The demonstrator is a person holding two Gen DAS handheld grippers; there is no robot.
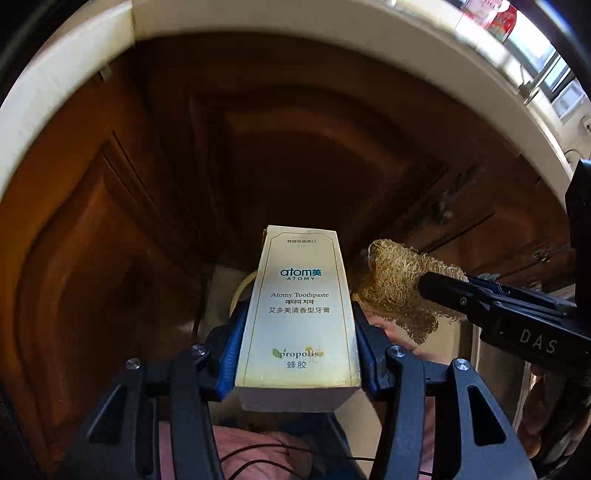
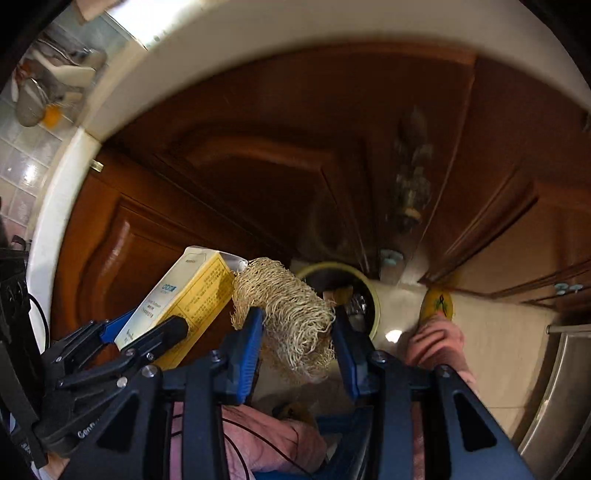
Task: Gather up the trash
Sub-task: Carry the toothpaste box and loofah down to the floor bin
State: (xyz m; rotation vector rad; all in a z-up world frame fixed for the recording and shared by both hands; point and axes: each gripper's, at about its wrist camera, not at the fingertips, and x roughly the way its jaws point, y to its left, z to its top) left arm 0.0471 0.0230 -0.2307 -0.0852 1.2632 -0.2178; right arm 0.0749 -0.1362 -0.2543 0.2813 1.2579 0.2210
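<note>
Above yellow-rimmed bin (image 2: 373, 295): left hand-held gripper (image 1: 297, 354) clamps toothpaste box (image 1: 299, 314); right hand-held gripper (image 2: 297, 350) pinches loofah scrap (image 2: 291, 314).

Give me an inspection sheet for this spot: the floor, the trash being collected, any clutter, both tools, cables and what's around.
Surface: pale tiled floor, partly lit.
Job's things: toothpaste box, gold and cream, held lengthwise; loofah scrubber, tan and fibrous; round bin with a yellow-green rim standing on the floor below them, dark inside.
Clutter: a yellow slipper on the floor beside the bin.
Grippers: left tool shut on the toothpaste box; right tool shut on the loofah scrubber.
Cables: thin dark cable running across the pink clothing under the tools.
Surroundings: brown wooden cabinet doors under a cream counter edge; a steel appliance side at right.
</note>
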